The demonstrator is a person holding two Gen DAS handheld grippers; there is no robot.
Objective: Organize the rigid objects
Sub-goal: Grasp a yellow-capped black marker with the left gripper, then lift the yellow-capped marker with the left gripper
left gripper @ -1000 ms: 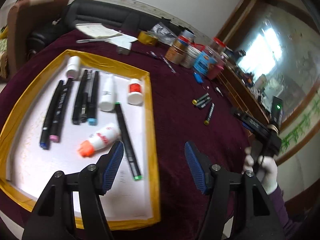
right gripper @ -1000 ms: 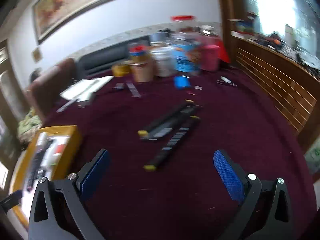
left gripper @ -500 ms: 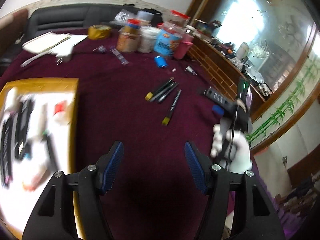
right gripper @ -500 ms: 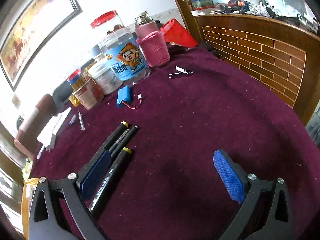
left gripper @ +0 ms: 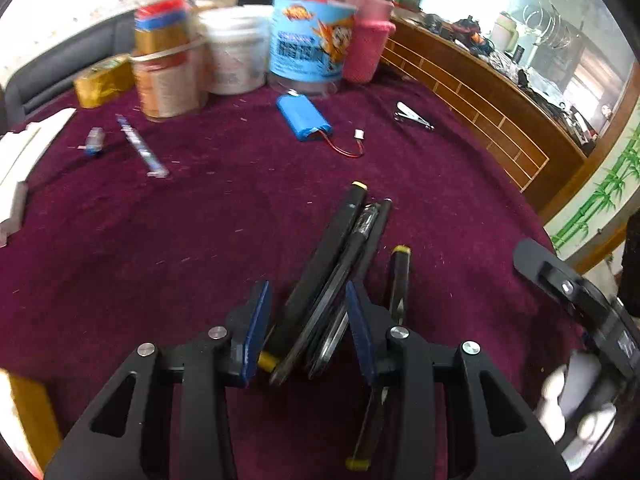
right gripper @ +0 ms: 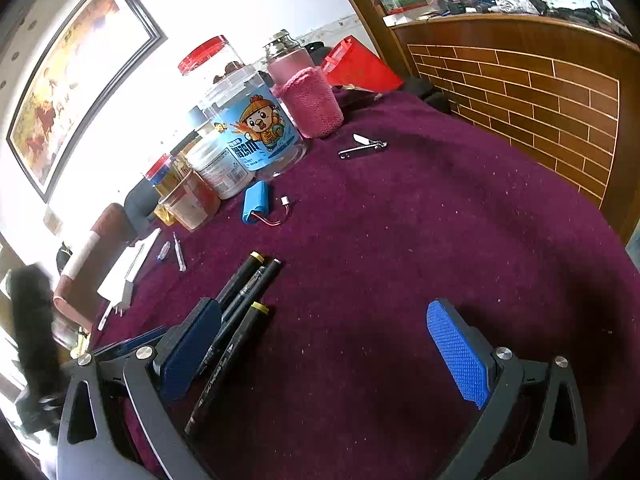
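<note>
Three black markers (left gripper: 332, 248) lie side by side on the maroon cloth, two of them with yellow end caps. My left gripper (left gripper: 306, 292) is down over their near ends with its jaws closing. The bundle sits between the blue pads (left gripper: 256, 328), and a thin gap still shows. Just to the right lies a fourth black marker (left gripper: 400, 280) with yellow ends, outside the jaws. In the right wrist view the bundle (right gripper: 248, 280) and the single marker (right gripper: 236, 344) run past the left finger of my right gripper (right gripper: 320, 348). That gripper is wide open and holds nothing.
Jars and tubs (left gripper: 308, 40) stand in a row at the back, with a pink-sleeved bottle (right gripper: 308, 96). A blue battery pack (left gripper: 304, 116), a nail clipper (left gripper: 414, 116) and pen refills (left gripper: 142, 148) lie on the cloth. A corner of the yellow-rimmed tray (left gripper: 24, 420) shows at the lower left. A wooden panel (right gripper: 540, 92) borders the right.
The left gripper swung right, away from the tray of pens, and came down over the black markers with its jaws narrower. The right gripper first drew closer to the markers, then kept still.
</note>
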